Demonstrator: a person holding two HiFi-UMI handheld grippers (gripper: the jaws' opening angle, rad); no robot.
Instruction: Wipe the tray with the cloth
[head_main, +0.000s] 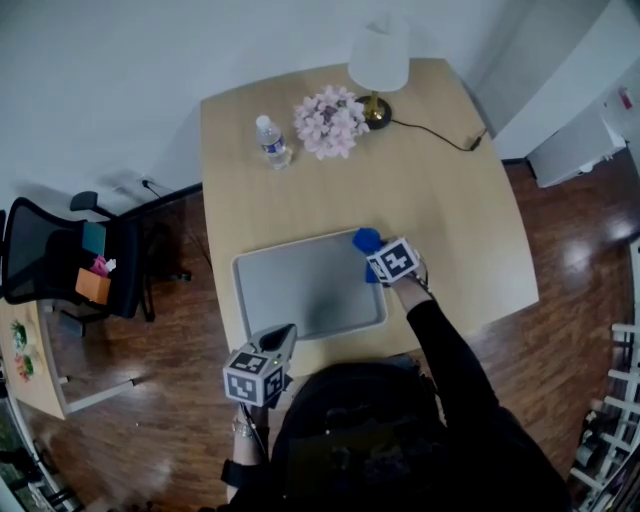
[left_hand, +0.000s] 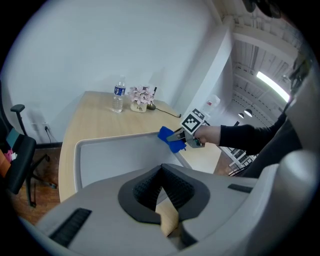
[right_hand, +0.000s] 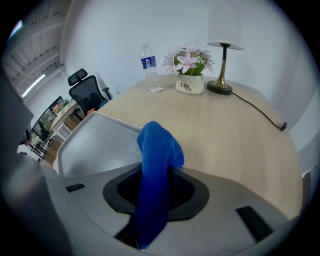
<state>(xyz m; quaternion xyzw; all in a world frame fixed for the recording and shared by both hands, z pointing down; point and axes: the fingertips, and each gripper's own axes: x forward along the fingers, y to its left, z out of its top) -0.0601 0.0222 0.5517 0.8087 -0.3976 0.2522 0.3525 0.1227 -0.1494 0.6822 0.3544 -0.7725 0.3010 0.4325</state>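
Your right gripper (head_main: 376, 254) has its jaws clamped on the blue cloth (right_hand: 156, 162). The cloth stands up in a fold between the pads and hangs out behind them. It sits at the far right corner of the grey tray (head_main: 300, 290). Whether the cloth touches the tray surface cannot be determined.

Your left gripper (left_hand: 160, 190) has its jaws closed tip to tip with nothing between them. It points down at the tray's near rim, well apart from the cloth.

The tray lies flat on the light wood counter (head_main: 450, 220), near your edge. Its surface carries nothing.

Other items stand at the far end of the counter, well apart from the tray:
- A water bottle (head_main: 272, 141), upright.
- A pot of pink flowers (head_main: 330, 122), just beside the bottle.
- A lamp (head_main: 378, 65) with a brass base. Its cable (head_main: 440, 137) runs across the counter to the right edge.

A black office chair (head_main: 70, 262) stands on the floor to the left.
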